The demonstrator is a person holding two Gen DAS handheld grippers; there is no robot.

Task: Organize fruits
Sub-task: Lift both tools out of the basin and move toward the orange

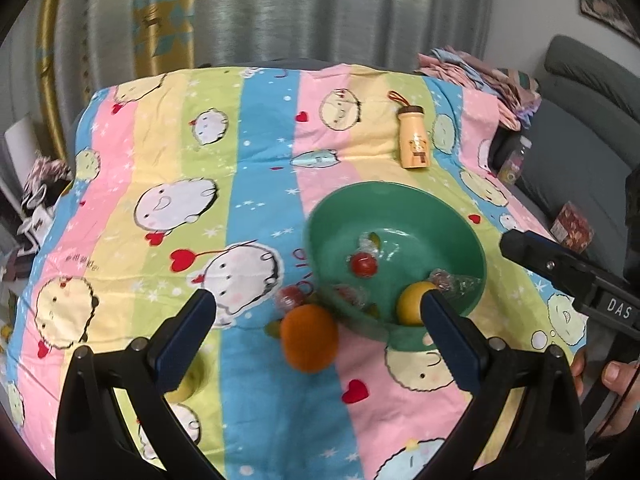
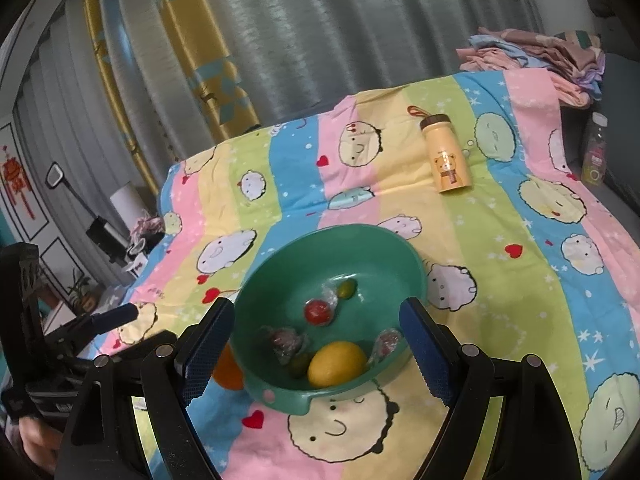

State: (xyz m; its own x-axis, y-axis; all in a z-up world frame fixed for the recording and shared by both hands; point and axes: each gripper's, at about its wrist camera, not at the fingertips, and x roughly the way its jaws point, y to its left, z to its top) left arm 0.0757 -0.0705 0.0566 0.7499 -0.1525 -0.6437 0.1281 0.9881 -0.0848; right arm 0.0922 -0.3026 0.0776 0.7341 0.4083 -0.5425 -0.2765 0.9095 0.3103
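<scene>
We see the green bowl [image 2: 328, 316] on the striped cloth [image 2: 500, 280], holding a lemon [image 2: 337, 363], a red fruit [image 2: 318, 312], a green one [image 2: 346, 289] and some wrapped pieces [image 2: 286, 342]. An orange [image 1: 309, 338] lies on the cloth just outside the bowl's left rim, blurred in the left view. Our left gripper [image 1: 318, 312] is spread wide, nothing between its fingers; our right gripper [image 2: 316, 334] is spread too, framing the bowl, gripping nothing. A bear bottle [image 2: 447, 156] lies farther back.
</scene>
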